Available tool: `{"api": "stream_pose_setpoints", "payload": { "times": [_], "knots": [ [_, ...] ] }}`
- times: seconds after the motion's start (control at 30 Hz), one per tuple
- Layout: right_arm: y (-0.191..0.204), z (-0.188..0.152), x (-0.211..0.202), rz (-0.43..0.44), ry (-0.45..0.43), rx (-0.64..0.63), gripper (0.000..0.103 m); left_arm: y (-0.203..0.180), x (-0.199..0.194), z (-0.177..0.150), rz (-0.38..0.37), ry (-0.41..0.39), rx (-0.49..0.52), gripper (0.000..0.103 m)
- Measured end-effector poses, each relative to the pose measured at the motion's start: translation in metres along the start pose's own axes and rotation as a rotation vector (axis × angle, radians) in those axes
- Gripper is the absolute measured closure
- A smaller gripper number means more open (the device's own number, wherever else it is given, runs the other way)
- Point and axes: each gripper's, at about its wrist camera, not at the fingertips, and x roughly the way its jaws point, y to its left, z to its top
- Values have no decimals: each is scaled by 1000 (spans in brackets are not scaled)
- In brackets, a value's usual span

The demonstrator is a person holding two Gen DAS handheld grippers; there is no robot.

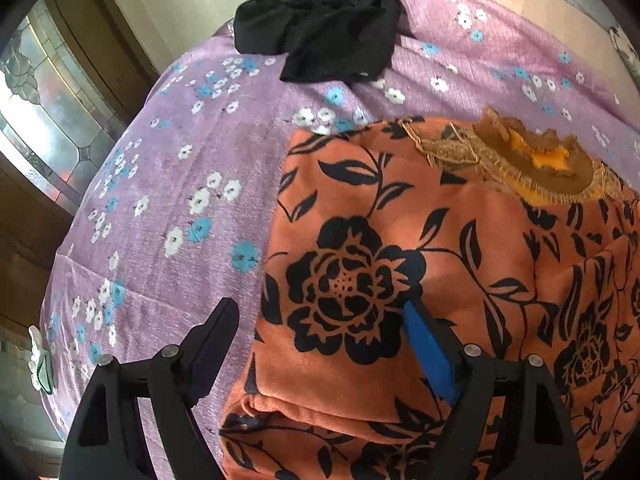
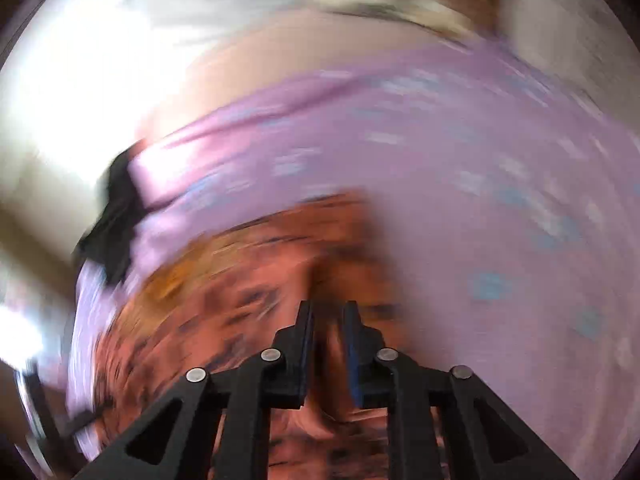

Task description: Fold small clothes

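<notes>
Folding looks well advanced on the orange floral garment: it lies doubled on the purple flowered bedsheet, its embroidered neckline toward the far side. A crumpled black garment waits untouched near the sheet's far edge. The left gripper hangs spread wide over the orange cloth's left edge, holding nothing. The right gripper, blurred, stands nearly pressed together; whether it pinches cloth I cannot tell.

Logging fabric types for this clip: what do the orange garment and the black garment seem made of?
Orange garment: soft matte cloth, maybe brushed or velvety, judging by its fuzzy surface and rounded folds. Black garment: thin, limp matte cloth, crumpled into fine creases.
</notes>
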Motion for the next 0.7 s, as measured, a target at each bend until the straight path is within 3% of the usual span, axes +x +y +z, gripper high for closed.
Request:
{"api": "stream_pose_setpoints", "payload": {
  "times": [0.07, 0.17, 0.2, 0.23, 0.27, 0.3, 0.4, 0.47, 0.5, 0.53, 0.57, 0.63, 0.7],
  "knots": [
    [-26, 9, -11, 39, -23, 117, 85, 0, -1, 0, 3, -5, 2, 19],
    [-19, 13, -31, 143, -92, 77, 81, -3, -3, -1, 2, -9, 5, 19],
    [-11, 11, -30, 198, -80, 53, 66, -4, -4, -2, 0, -11, 8, 19],
    [0, 7, -27, 254, -48, 21, 27, -6, -6, -3, -1, -17, 14, 19],
    [8, 2, -25, 278, -37, -1, 14, -8, -7, -4, -2, -24, 21, 19],
    [12, -3, -24, 281, -39, -24, 12, -10, -9, -5, -3, -32, 31, 19],
    [33, -19, -9, 225, -20, -143, 16, -16, -11, -7, 7, -48, 55, 19],
    [36, -25, -2, 225, 4, -161, 37, -18, -9, -7, 12, -45, 60, 19],
    [39, -31, 12, 226, 60, -177, 54, -18, -8, -8, 13, -44, 61, 19],
    [41, -39, 31, 163, 123, -210, 67, -19, -7, -7, 15, -45, 63, 19],
    [43, -42, 34, 126, 126, -229, 72, -19, -8, -8, 16, -47, 65, 19],
    [47, -41, 30, 106, 93, -252, 97, -18, -9, -8, 12, -49, 65, 19],
    [50, -34, 8, 116, 2, -261, 100, -15, -10, -7, 9, -52, 55, 19]
  ]
}}
